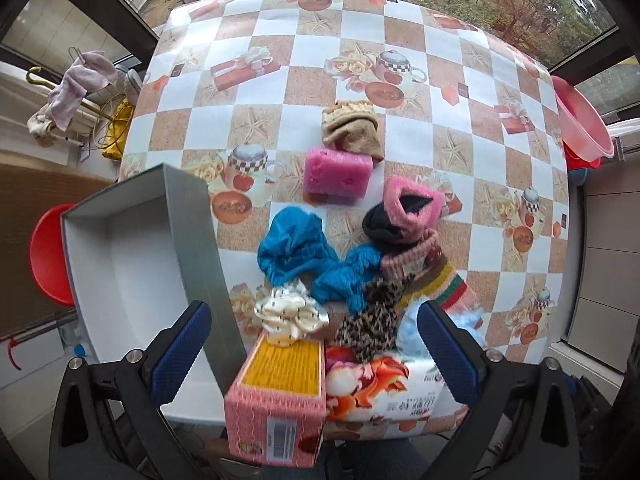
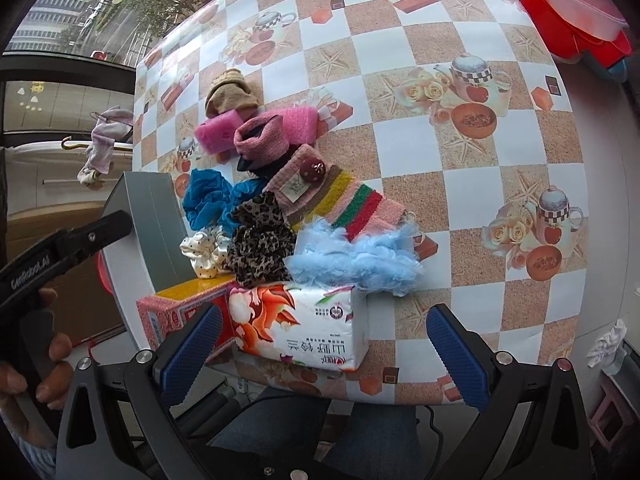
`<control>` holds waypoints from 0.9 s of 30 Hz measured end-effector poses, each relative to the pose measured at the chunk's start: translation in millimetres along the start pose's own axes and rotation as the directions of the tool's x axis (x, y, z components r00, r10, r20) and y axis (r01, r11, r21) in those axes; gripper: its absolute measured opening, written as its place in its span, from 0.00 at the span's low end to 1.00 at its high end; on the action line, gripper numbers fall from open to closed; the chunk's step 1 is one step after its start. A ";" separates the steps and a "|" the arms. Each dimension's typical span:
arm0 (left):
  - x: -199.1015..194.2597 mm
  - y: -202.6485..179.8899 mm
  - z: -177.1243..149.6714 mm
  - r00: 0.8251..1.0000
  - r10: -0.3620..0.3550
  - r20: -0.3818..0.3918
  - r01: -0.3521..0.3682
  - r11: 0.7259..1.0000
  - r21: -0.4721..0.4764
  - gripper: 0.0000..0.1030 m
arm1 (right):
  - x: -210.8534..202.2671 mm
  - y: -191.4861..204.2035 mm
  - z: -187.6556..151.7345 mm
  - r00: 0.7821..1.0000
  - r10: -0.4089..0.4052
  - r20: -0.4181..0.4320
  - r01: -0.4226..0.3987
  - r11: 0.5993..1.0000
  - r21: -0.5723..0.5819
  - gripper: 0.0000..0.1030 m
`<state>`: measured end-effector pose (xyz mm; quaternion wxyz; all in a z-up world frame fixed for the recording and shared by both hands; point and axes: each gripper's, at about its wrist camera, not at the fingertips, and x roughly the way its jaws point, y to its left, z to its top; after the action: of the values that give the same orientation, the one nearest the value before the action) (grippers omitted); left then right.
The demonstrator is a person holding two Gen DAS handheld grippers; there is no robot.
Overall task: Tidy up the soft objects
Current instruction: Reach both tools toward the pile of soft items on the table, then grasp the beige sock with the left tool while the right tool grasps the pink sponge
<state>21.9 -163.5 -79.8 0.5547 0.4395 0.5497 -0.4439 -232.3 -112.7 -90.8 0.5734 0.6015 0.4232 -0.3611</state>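
Both grippers, left and right: jaws wide, empty. Risk: cream satin scrunchie beside grey cardboard box snags neighbouring leopard scrunchie.

the left gripper hangs with its jaws spread wide. the right gripper is equally wide, empty. a hand grips the left handle.

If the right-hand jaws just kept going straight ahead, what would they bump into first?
Most likely the tissue pack, lying right ahead between the open blue pads of the right gripper. Behind it sit the fluffy blue scrunchie and leopard scrunchie. Depth is hard to judge.
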 end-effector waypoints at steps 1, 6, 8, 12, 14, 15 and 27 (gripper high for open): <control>6.9 -0.6 12.9 1.000 0.006 0.006 -0.006 1.000 0.003 1.00 | 4.1 1.6 4.7 1.000 -0.007 0.004 0.007 1.000 0.005 1.00; 46.2 -10.1 72.1 0.999 0.011 0.033 -0.012 0.999 0.037 1.00 | 26.5 22.5 30.9 0.999 -0.038 0.036 0.039 0.999 -0.028 1.00; 65.5 -13.9 89.8 1.000 0.015 0.022 -0.016 0.999 0.047 1.00 | 37.0 30.2 39.5 0.998 -0.041 0.048 0.043 0.998 -0.042 1.00; 101.2 -21.4 114.9 1.000 0.024 0.011 -0.025 0.997 0.075 1.00 | 58.4 40.2 56.3 0.997 -0.043 0.069 0.047 0.998 -0.047 1.00; 115.6 -23.5 122.7 1.000 0.027 0.005 -0.028 0.996 0.087 1.00 | 67.7 43.5 63.6 0.995 -0.059 0.084 0.064 0.996 -0.058 1.00; 121.1 -23.6 125.5 1.000 0.031 0.004 -0.031 0.996 0.087 1.00 | 72.3 43.8 67.0 0.994 -0.070 0.087 0.075 0.995 -0.059 1.00; 166.0 -17.7 140.0 0.996 0.071 -0.055 -0.067 0.995 0.078 0.89 | 111.6 -4.9 109.3 0.964 -0.257 0.072 0.246 0.960 0.136 1.00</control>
<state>35.6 -305.5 -244.5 0.5366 0.4916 0.5326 -0.4322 -188.7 -211.0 -204.2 0.5021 0.5609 0.4467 -0.4835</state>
